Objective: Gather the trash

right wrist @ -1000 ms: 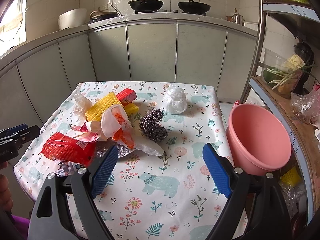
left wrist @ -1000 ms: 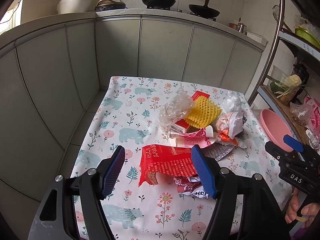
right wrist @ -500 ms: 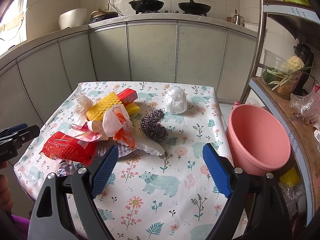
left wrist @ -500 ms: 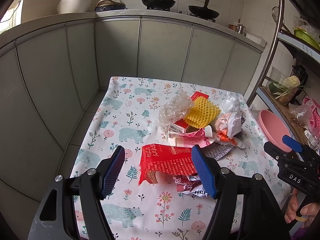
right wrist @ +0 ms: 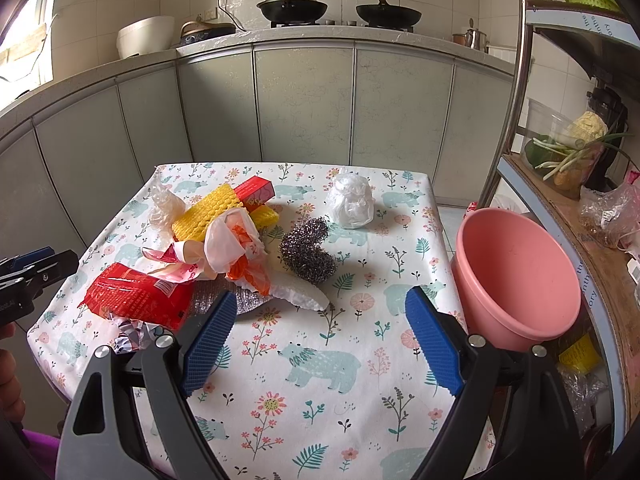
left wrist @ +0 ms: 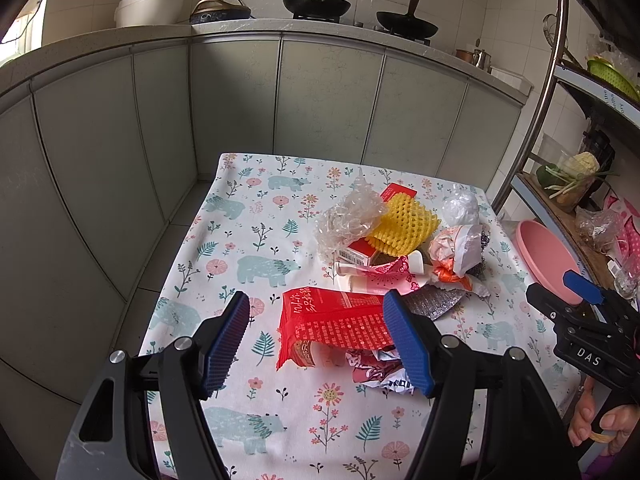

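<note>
Grippers hovering over a littered kitchen table

Left gripper (left wrist: 316, 344) is gaping wide, empty, a red snack wrapper (left wrist: 336, 322) lying just ahead between its fingers; right gripper (right wrist: 320, 344) is also spread wide, holding nothing, a steel scourer (right wrist: 306, 250) lying ahead, the trash pile (right wrist: 224, 236) ahead-left and a pink basin (right wrist: 516, 276) at its right.

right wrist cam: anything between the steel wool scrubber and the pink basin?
Nothing. In the right wrist view only bare floral tablecloth lies between the steel wool scrubber and the pink basin, which sits off the table's right edge.
</note>
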Action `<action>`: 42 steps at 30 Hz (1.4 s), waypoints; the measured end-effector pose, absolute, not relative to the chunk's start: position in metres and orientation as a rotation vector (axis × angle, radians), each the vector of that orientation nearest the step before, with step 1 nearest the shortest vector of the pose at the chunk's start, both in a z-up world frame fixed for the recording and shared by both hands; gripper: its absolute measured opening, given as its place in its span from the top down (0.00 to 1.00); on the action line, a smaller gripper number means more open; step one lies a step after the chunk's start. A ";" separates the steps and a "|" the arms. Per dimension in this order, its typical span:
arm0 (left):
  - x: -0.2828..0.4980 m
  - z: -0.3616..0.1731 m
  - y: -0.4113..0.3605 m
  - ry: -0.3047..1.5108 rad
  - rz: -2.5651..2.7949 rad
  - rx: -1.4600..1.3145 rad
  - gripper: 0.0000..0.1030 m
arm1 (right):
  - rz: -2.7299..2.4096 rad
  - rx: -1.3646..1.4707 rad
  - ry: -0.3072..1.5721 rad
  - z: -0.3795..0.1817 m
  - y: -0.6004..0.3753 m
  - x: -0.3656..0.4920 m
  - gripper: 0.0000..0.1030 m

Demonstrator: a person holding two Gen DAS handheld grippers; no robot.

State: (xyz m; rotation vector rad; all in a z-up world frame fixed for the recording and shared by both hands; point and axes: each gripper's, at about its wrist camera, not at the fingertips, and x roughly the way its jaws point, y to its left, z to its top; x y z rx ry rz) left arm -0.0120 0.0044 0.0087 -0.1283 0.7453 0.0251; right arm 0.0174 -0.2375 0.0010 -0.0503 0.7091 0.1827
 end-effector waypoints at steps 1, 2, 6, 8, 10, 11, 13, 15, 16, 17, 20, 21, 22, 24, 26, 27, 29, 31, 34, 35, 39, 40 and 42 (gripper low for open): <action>-0.012 0.009 0.004 0.745 0.025 -0.128 0.34 | 0.183 -0.050 0.709 0.001 -0.238 0.017 0.16; -0.012 0.009 0.004 0.745 0.025 -0.128 0.34 | 0.182 -0.050 0.710 0.001 -0.238 0.017 0.16; -0.012 0.009 0.005 0.745 0.025 -0.129 0.34 | 0.183 -0.051 0.709 0.001 -0.238 0.017 0.16; -0.012 0.009 0.005 0.745 0.024 -0.129 0.34 | 0.184 -0.051 0.710 0.001 -0.238 0.017 0.16; -0.013 0.009 0.005 0.744 0.024 -0.130 0.33 | 0.183 -0.050 0.709 0.001 -0.238 0.017 0.16; -0.013 0.009 0.005 0.744 0.024 -0.130 0.33 | 0.183 -0.050 0.709 0.001 -0.238 0.017 0.16; -0.013 0.009 0.004 0.744 0.024 -0.130 0.32 | 0.184 -0.050 0.709 0.001 -0.238 0.017 0.16; -0.013 0.009 0.004 0.743 0.023 -0.130 0.31 | 0.183 -0.051 0.709 0.001 -0.238 0.018 0.16; -0.013 0.009 0.004 0.744 0.023 -0.131 0.30 | 0.183 -0.051 0.709 0.001 -0.238 0.018 0.16; -0.013 0.009 0.004 0.744 0.021 -0.131 0.30 | 0.184 -0.050 0.710 0.001 -0.238 0.018 0.16; -0.014 0.011 0.003 0.743 0.016 -0.134 0.29 | 0.185 -0.048 0.711 0.001 -0.238 0.018 0.16; -0.014 0.011 0.003 0.743 0.015 -0.135 0.29 | 0.186 -0.045 0.711 0.001 -0.238 0.017 0.16; -0.014 0.011 0.003 0.743 0.015 -0.136 0.29 | 0.188 -0.041 0.712 0.001 -0.238 0.017 0.16; -0.013 0.010 0.003 0.744 0.015 -0.136 0.28 | 0.192 -0.033 0.714 0.001 -0.239 0.017 0.16; -0.013 0.009 0.003 0.747 0.013 -0.138 0.28 | 0.194 -0.026 0.718 0.000 -0.240 0.017 0.16; -0.012 0.009 0.003 0.748 0.012 -0.138 0.27 | 0.196 -0.023 0.720 0.000 -0.240 0.017 0.16; -0.012 0.007 0.003 0.749 0.010 -0.141 0.26 | 0.201 -0.018 0.723 -0.001 -0.240 0.017 0.16; -0.011 0.007 0.004 0.749 0.006 -0.145 0.26 | 0.208 -0.013 0.726 -0.002 -0.240 0.019 0.16; -0.010 0.007 0.007 0.742 -0.006 -0.155 0.25 | 0.222 -0.004 0.729 -0.003 -0.240 0.020 0.16; -0.011 0.008 0.008 0.733 -0.013 -0.160 0.25 | 0.227 0.001 0.729 -0.003 -0.240 0.020 0.16; -0.017 0.012 0.019 0.692 -0.051 -0.148 0.23 | 0.242 0.015 0.733 -0.004 -0.241 0.022 0.16; -0.019 0.012 0.021 0.685 -0.055 -0.136 0.23 | 0.246 0.018 0.735 -0.005 -0.241 0.022 0.16; -0.020 0.011 0.027 0.684 -0.062 -0.115 0.23 | 0.254 0.024 0.740 -0.006 -0.241 0.024 0.16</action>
